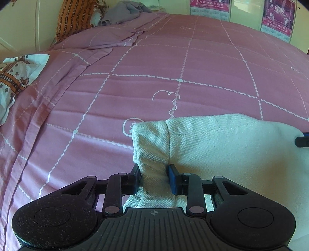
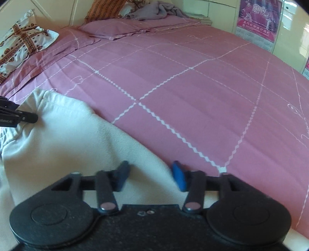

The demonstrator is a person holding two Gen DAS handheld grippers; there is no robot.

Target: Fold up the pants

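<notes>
White textured pants (image 1: 222, 144) lie on a pink checked bedsheet (image 1: 135, 77). My left gripper (image 1: 155, 178) is shut on a bunched fold at the pants' left end, the cloth squeezed between both pads. In the right wrist view the pants (image 2: 67, 139) spread from the left down to the near edge. My right gripper (image 2: 151, 176) is blurred, its jaws standing apart over the pants' slanting edge, and the pads are not pressing the cloth. The left gripper's fingers (image 2: 29, 117) show at the far left on the pants. A dark tip of the right gripper's fingers (image 1: 302, 141) shows at the right edge.
A white and orange patterned pillow (image 1: 13, 77) lies at the bed's left side. An orange striped pillow (image 1: 75, 17) and grey crumpled cloth (image 1: 123, 11) sit at the head. Pink posters (image 1: 278, 17) hang on the cream wall behind. The pink sheet (image 2: 193, 86) stretches wide beyond the pants.
</notes>
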